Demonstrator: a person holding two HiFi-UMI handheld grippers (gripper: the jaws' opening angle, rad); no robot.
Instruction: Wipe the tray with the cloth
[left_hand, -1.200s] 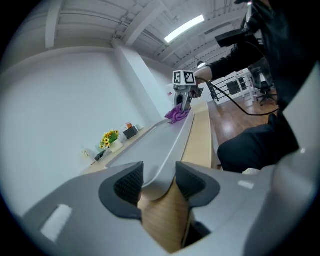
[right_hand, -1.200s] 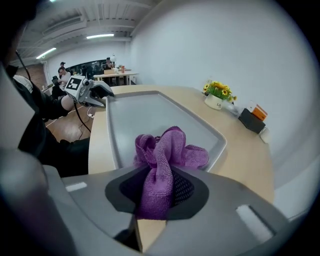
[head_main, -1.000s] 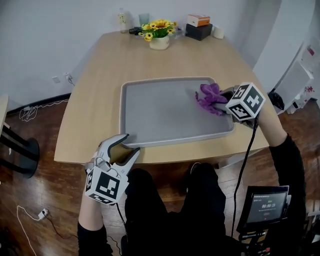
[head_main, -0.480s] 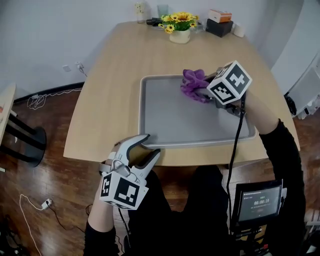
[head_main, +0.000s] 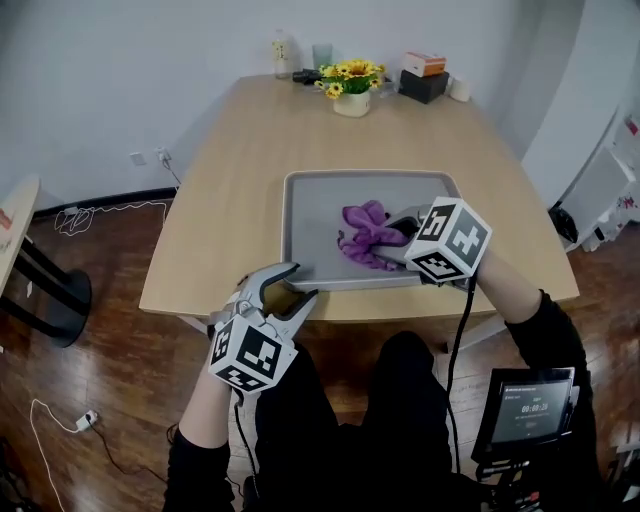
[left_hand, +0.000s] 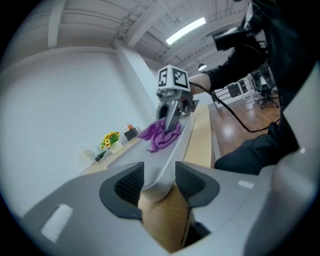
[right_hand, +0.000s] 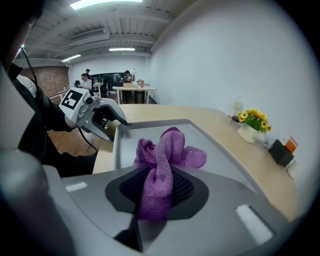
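The right tongs (right_hand: 156, 185) clench the purple cloth (head_main: 365, 238) on the grey tray (head_main: 320, 200) near its front edge, while the left tongs (head_main: 298, 282) grip the tray's near-left corner at the front edge of the table (head_main: 250, 150).

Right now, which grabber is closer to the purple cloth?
Right. The right gripper is clamped on the purple cloth inside the tray. The left gripper grips the tray's near left corner, apart from the cloth.

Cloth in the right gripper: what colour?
Purple: the fuzzy cloth shows best in the right gripper view.
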